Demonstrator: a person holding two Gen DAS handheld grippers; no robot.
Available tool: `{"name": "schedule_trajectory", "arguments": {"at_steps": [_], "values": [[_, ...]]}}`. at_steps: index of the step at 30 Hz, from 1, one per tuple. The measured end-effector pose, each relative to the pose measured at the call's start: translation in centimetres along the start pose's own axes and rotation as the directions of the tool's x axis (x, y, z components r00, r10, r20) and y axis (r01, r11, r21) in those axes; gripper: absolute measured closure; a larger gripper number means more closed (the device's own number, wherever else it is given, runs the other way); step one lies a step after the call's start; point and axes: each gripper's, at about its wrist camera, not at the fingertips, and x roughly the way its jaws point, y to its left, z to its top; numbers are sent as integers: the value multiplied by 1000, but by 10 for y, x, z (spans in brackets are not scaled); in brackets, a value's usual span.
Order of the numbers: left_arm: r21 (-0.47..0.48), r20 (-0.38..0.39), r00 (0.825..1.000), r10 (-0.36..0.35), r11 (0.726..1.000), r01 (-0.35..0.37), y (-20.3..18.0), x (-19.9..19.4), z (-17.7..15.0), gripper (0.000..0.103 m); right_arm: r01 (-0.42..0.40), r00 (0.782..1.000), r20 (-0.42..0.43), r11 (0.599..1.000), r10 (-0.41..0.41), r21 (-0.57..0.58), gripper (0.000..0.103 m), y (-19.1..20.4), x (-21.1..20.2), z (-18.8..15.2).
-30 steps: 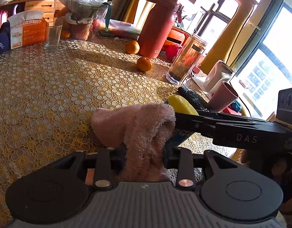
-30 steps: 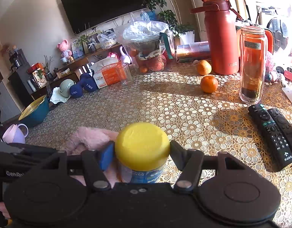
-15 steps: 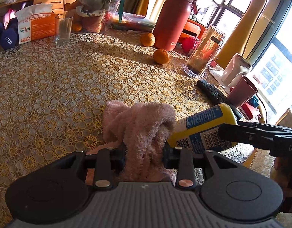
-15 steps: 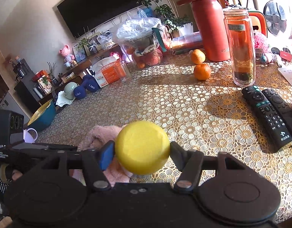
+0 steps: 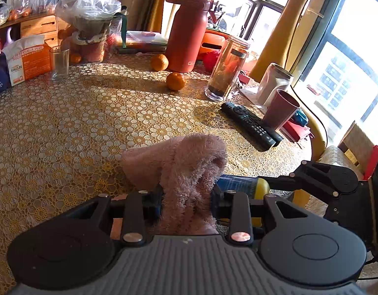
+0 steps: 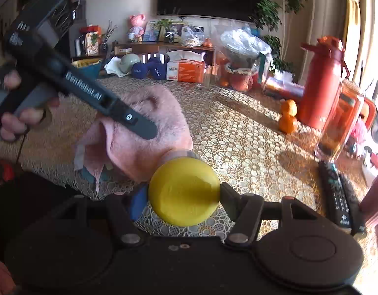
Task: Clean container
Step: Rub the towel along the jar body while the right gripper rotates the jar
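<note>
Container (image 6: 184,191) yellow-lidded in right gripper (image 6: 184,194), left gripper (image 5: 186,196) marked "GenRobot.AI"

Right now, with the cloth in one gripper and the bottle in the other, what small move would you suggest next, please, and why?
Probably rub the pink cloth along the bottle. The left gripper pinches the cloth, the right gripper clamps the yellow cap, and the cloth already drapes over the bottle's body.
</note>
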Motion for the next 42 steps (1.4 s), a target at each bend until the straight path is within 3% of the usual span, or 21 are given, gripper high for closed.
{"name": "schedule_trajectory", "arguments": {"at_steps": [4,10,16,23,26,31,36,42], "values": [[43,14,1000,-20,999,19,-19,1,8,69,23,1000,13,993,-21,-115,41,15,1,-1],[81,-27,1000,0,997,3,-26,32,11,70,-3,1000,4,997,3,-83,41,8,1,-2],[29,-34,999,30,999,-29,-8,42,11,69,-22,1000,-2,996,22,-85,41,3,1,-9],[17,-41,993,114,993,-114,5,36,12,69,-64,998,-5,968,64,-242,41,-3,4,-10],[7,-23,993,115,993,-115,4,30,14,69,-42,999,-36,948,32,-314,41,-11,15,-13],[74,-5,997,73,995,-73,-24,34,20,69,-86,996,-46,959,76,-271,41,-31,22,-18],[145,-36,995,95,985,-89,-45,54,18,69,-98,995,-33,974,94,-205,40,-40,20,-21],[163,-50,993,102,982,-93,-45,54,14,69,-168,986,15,982,167,83,28,-67,7,-23]]}}
